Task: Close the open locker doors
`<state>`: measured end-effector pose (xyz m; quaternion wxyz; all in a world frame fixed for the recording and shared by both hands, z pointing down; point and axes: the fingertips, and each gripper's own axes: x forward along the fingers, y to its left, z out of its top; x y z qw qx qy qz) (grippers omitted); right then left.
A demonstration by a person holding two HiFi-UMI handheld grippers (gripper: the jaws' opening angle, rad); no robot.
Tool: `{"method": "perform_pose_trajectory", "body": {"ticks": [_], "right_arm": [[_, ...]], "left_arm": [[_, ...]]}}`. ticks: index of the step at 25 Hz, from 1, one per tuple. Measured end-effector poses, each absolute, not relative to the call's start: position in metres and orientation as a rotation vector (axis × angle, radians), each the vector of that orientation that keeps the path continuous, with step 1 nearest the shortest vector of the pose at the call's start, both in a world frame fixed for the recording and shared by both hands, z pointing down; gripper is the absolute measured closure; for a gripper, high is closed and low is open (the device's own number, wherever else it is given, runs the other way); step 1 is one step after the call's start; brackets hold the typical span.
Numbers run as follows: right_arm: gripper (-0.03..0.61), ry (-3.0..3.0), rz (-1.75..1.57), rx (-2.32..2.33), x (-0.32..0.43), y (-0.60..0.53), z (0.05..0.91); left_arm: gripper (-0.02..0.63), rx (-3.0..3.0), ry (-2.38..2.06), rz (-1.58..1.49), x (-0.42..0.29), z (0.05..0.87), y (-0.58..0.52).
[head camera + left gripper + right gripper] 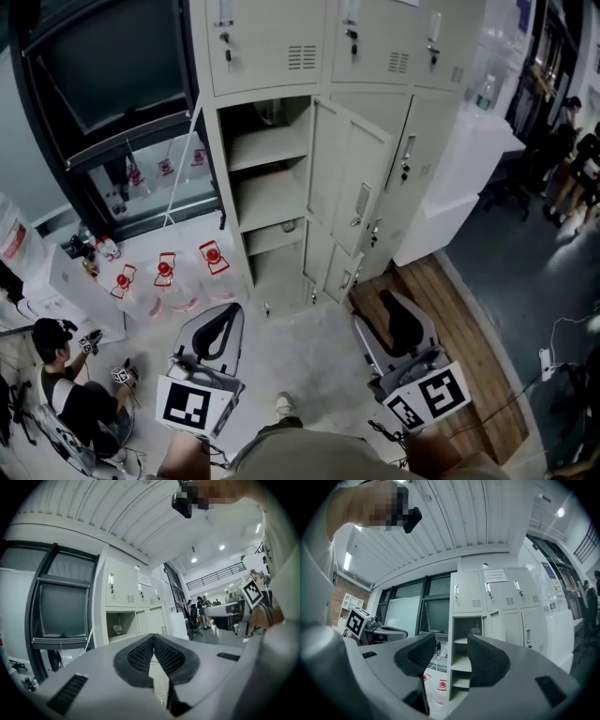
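Observation:
A beige locker bank (272, 47) stands ahead, its top row of doors closed. Below it the left column (267, 187) is open and shows bare shelves. A tall door (349, 173) hangs swung out to the right of that column, and lower down a small door (342, 274) is also ajar. My left gripper (231, 309) is low at the left, well short of the lockers, with its pads touching and nothing held. Low at the right is my right gripper (377, 305), open and empty. The open column (464, 658) shows between the right gripper's (451, 639) jaws. The left gripper (153, 635) points at the lockers (119, 625).
Several water jugs with red caps (167, 272) sit on the floor left of the lockers. A person (66, 380) sits at the lower left. A white counter (469, 159) and a wooden floor strip (473, 356) lie to the right, with people (572, 159) beyond.

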<state>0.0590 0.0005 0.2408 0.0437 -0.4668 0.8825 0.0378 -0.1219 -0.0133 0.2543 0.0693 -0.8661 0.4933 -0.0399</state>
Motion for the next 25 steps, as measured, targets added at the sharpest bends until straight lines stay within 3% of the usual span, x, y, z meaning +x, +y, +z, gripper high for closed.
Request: {"method": "perform_pose_trajectory", "body": {"ticks": [12,25], "right_arm": [[0.359,2.678,0.117,-1.458,0.024,-0.088,0.233],[0.354,2.695,0.130,-1.454,0.067,-0.152,0.231]], "left_arm": [[0.606,-2.632,1.441,-0.111,-0.149,0.249,-0.100],[0.606,-2.582,1.538,-0.152,-0.127,0.248,-0.146]]}}
